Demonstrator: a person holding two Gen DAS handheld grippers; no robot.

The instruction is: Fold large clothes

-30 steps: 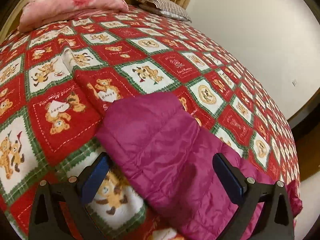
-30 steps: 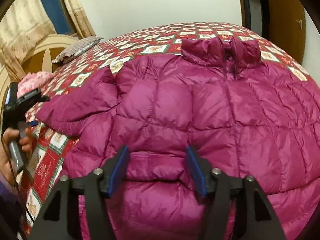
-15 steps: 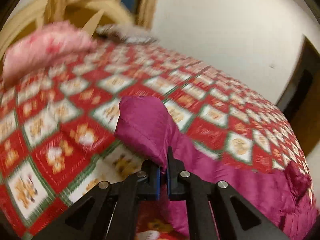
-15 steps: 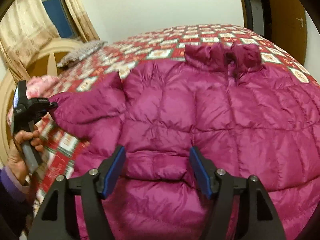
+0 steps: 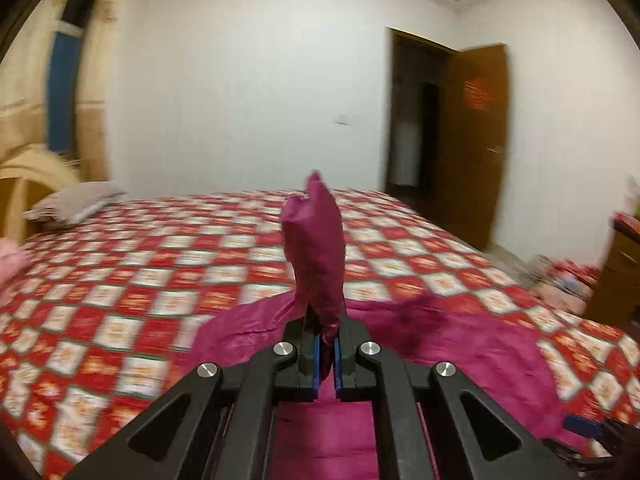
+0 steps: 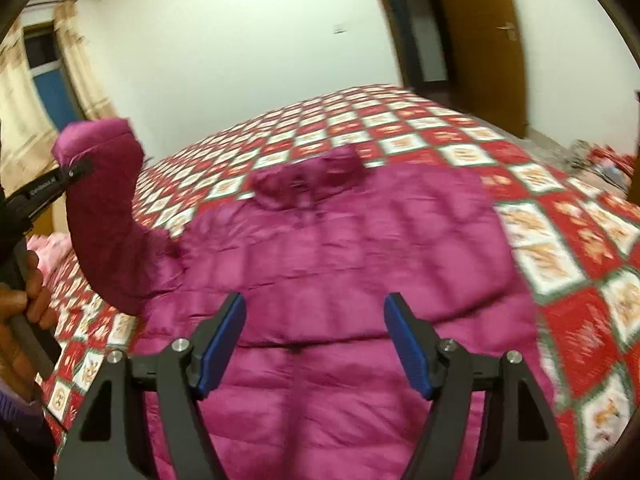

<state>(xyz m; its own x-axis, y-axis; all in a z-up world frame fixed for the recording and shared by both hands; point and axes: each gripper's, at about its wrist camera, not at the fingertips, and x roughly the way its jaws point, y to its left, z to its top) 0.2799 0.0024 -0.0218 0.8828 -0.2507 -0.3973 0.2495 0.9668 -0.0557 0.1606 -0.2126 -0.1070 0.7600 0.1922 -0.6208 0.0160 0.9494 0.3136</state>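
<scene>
A magenta puffer jacket [image 6: 340, 256] lies spread on the bed, collar [image 6: 308, 178] at the far side. My left gripper [image 5: 327, 354] is shut on the jacket's sleeve [image 5: 316, 248] and holds it lifted upright above the bed. The right wrist view shows that sleeve [image 6: 104, 216] raised at the left, with the left gripper [image 6: 76, 170] pinching its cuff end. My right gripper [image 6: 316, 340] is open and empty, hovering over the jacket's lower body.
The bed has a red, white and green checked quilt [image 5: 120, 280]. A grey pillow [image 5: 80, 200] and a wooden headboard [image 5: 24, 184] are at the left. A brown door [image 5: 476, 140] stands open at the far right, with clutter [image 5: 560, 276] beside the bed.
My left gripper closed on the sleeve and lifted it up off the quilt, swinging toward the jacket body. My right gripper stayed open over the jacket and shifted a little.
</scene>
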